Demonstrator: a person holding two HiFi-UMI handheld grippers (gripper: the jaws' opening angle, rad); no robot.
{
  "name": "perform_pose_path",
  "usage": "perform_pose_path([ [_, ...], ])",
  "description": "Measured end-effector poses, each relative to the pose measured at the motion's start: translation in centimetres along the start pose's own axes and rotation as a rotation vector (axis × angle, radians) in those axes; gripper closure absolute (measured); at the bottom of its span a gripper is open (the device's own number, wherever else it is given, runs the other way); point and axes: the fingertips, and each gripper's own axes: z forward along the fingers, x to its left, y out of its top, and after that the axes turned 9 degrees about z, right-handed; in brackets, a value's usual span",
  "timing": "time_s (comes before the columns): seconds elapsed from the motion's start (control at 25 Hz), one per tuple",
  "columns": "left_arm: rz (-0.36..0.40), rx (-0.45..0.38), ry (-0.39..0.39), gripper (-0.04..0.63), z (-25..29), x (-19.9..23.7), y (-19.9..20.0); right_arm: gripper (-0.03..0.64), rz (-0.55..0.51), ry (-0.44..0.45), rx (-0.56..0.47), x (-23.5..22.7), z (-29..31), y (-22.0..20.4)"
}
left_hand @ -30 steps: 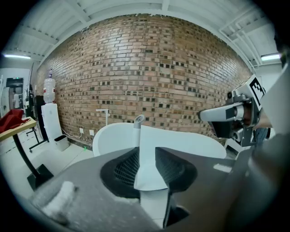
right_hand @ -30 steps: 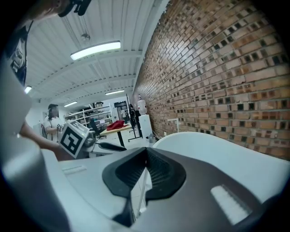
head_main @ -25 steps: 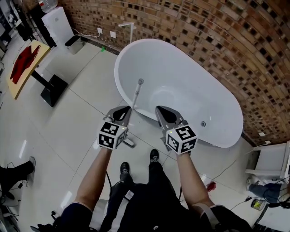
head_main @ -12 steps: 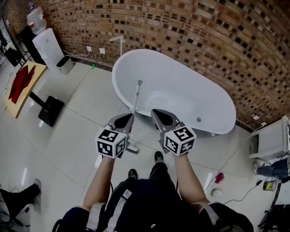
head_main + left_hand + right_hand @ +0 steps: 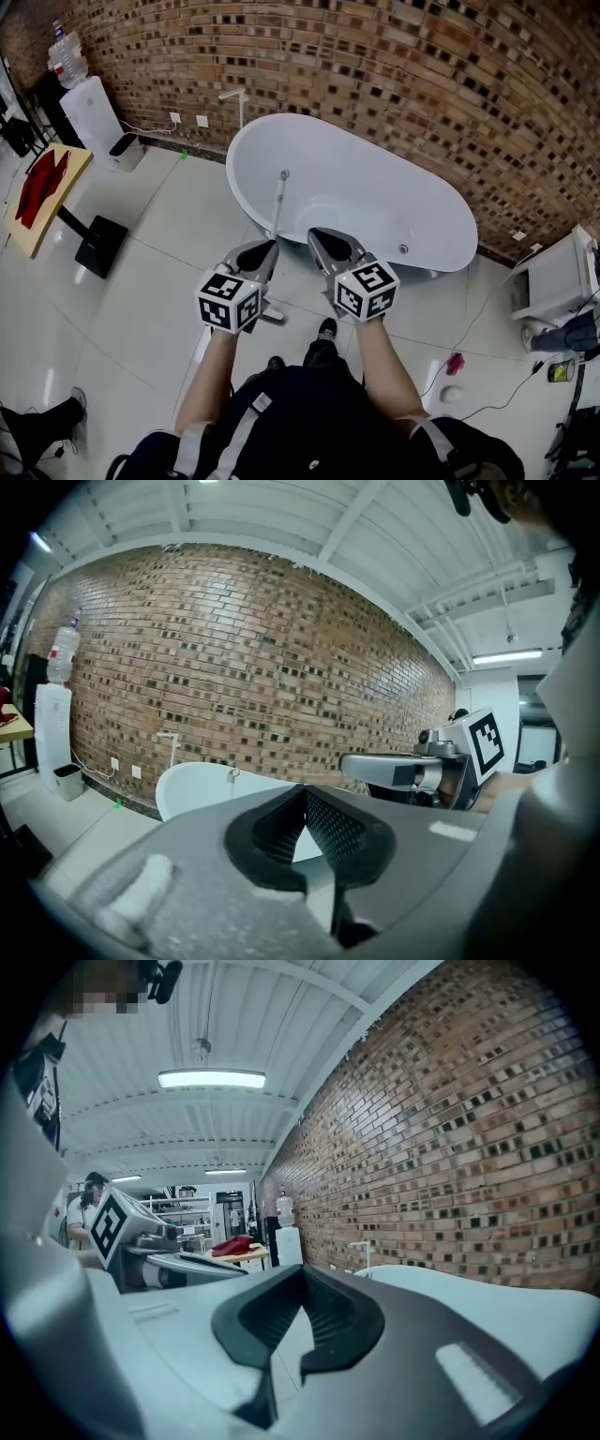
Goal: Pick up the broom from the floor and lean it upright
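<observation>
White enamel right ahead of your fingers: the bathtub (image 5: 375, 202) sits just beyond both tips. The broom (image 5: 279, 202) is propped against its near rim, handle rising past the tip of your left gripper (image 5: 260, 251), lower end down on the tile floor (image 5: 141, 281) beneath that hand. Left fingers are clenched tight with nothing between them. The right gripper (image 5: 323, 239) is pinched closed and empty too, just right of the handle.

By my read the lean is made and this is the let-go-and-clear stage. To do it well:
- Keep both sets of fingers off the handle.
- Draw them back along the line they point.
- Don't sweep the left one sideways, because the handle stands right off its tip.

Glossy tile and a curved rim make a slippery pair, I'd guess. Watch the lower end for sliding and the handle for rolling along the rim before you call it. If it creeps, open the left fingers round the handle and seat it steeper.

Now the count:
- One broom, one bathtub, two grippers.
- Far left of your left fingers: one water dispenser (image 5: 94, 103) and one small bin (image 5: 125, 150) beside it.
- Also out there: one desk (image 5: 26, 234) carrying one red cloth (image 5: 42, 183).
- Beyond the tub's left end: one white stand (image 5: 242, 108)
</observation>
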Motion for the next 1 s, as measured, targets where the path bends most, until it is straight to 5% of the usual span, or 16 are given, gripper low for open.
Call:
perform_pose_path([
  [1.0,0.013,0.007,-0.048,0.594,-0.3,-0.6,-0.08,0.615,-0.038,-0.021,-0.019,0.53,-0.82,0.98],
])
